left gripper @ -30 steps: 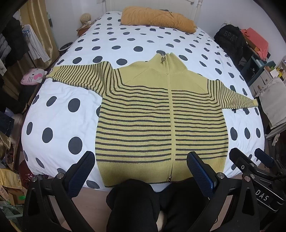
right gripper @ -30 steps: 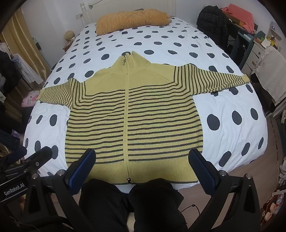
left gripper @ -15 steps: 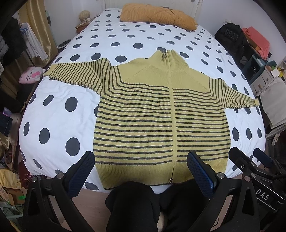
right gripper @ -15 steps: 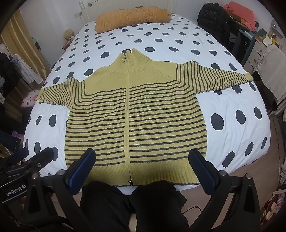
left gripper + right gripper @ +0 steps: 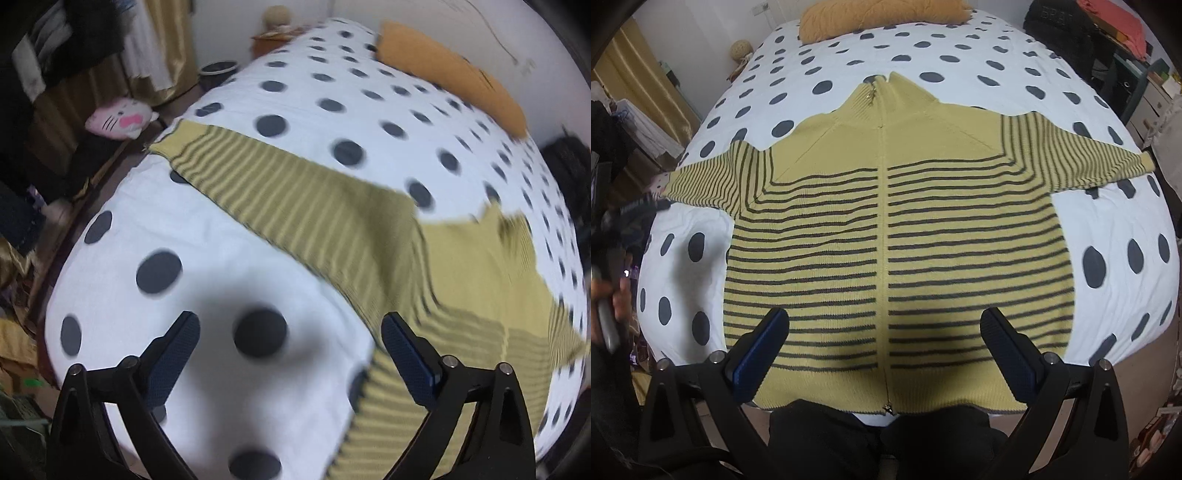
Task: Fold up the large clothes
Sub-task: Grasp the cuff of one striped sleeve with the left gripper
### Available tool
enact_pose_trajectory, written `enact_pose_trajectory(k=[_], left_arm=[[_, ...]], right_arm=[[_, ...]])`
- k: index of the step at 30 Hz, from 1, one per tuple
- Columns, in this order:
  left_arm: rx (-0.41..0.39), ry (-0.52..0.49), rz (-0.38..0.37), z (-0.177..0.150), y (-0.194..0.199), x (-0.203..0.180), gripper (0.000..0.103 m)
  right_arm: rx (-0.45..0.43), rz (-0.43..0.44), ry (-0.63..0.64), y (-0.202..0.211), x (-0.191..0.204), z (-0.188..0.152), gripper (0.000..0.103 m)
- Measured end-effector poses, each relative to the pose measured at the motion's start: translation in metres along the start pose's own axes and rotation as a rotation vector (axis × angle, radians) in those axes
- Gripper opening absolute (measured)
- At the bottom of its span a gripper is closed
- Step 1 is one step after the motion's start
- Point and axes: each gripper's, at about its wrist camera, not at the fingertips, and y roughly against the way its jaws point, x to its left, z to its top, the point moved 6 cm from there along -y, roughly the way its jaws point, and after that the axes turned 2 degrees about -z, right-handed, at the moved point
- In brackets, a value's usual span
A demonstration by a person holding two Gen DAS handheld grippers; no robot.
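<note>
A yellow zip cardigan [image 5: 882,236] with dark stripes lies flat and face up on the polka-dot bed [image 5: 1108,221], both sleeves spread out. My right gripper [image 5: 884,328] is open and empty above the lower hem. My left gripper [image 5: 290,332] is open and empty over bare bedding, left of the cardigan's body [image 5: 472,280] and below its left sleeve [image 5: 280,199]. The left wrist view is blurred. The left gripper's body also shows at the far left of the right wrist view [image 5: 639,208].
An orange pillow [image 5: 882,13] lies at the head of the bed. A pink plush toy [image 5: 120,118] sits off the bed's left side. A black backpack [image 5: 1060,22] and shelves stand to the right. My dark-clad legs [image 5: 886,443] are at the foot.
My left gripper has swung left and moved in over the bed toward the left sleeve. My right gripper has moved closer over the hem. The cardigan has not moved.
</note>
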Motion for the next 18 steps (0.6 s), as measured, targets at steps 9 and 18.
enact_pose_trajectory(k=[9,18], left_arm=[[-0.039,0.122,0.030,0.113,-0.107,0.107,0.095],[-0.016,0.236,-0.011,0.156,-0.175,0.158,0.070]], right_arm=[[0.002,0.032,0.020,-0.073,0.044,0.050,0.103],[0.032,0.036,0.021,-0.112,0.058,0.061,0.103]])
